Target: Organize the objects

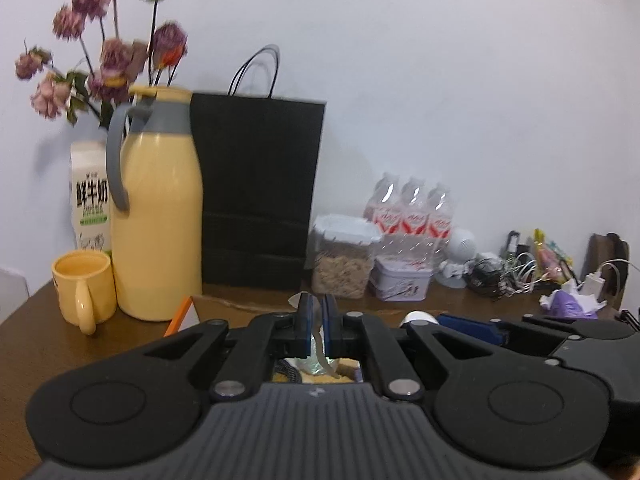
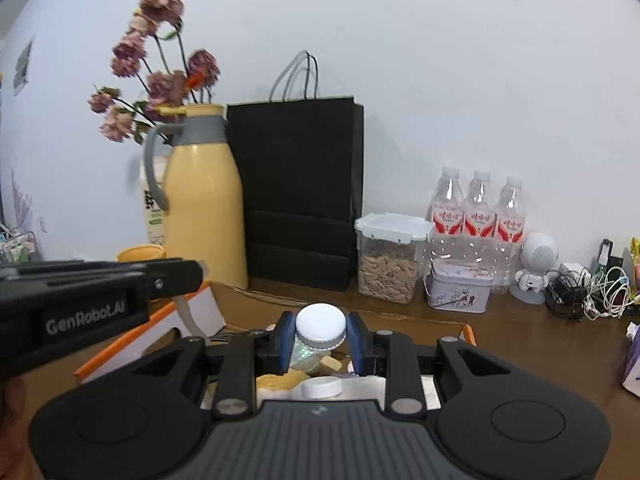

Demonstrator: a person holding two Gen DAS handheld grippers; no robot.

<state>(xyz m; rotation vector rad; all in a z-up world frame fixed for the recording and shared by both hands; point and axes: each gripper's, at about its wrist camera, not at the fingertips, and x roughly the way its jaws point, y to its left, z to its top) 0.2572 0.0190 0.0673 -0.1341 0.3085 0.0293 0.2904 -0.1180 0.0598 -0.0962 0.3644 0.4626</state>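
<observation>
My left gripper (image 1: 319, 326) is shut on a thin beige strip (image 1: 320, 354) that hangs down between its blue pads. In the right wrist view the left gripper (image 2: 198, 270) comes in from the left with the strip (image 2: 188, 312) dangling over an open cardboard box (image 2: 256, 304). My right gripper (image 2: 321, 338) is shut on a small clear jar with a white screw lid (image 2: 320, 326), held above the box. In the box lie a white lid (image 2: 322, 387), yellow pieces (image 2: 280, 382) and a dark coiled cord, partly hidden by the grippers.
On the brown table (image 2: 520, 336) along the wall stand a yellow thermos jug (image 2: 200, 204), a yellow mug (image 1: 82, 288), a milk carton (image 1: 90, 196), dried flowers (image 2: 160, 76), a black paper bag (image 2: 300, 196), a cereal container (image 2: 390, 258), a tin (image 2: 458, 290), three water bottles (image 2: 478, 208), a small white robot figure (image 2: 534, 268) and tangled cables (image 2: 592, 292).
</observation>
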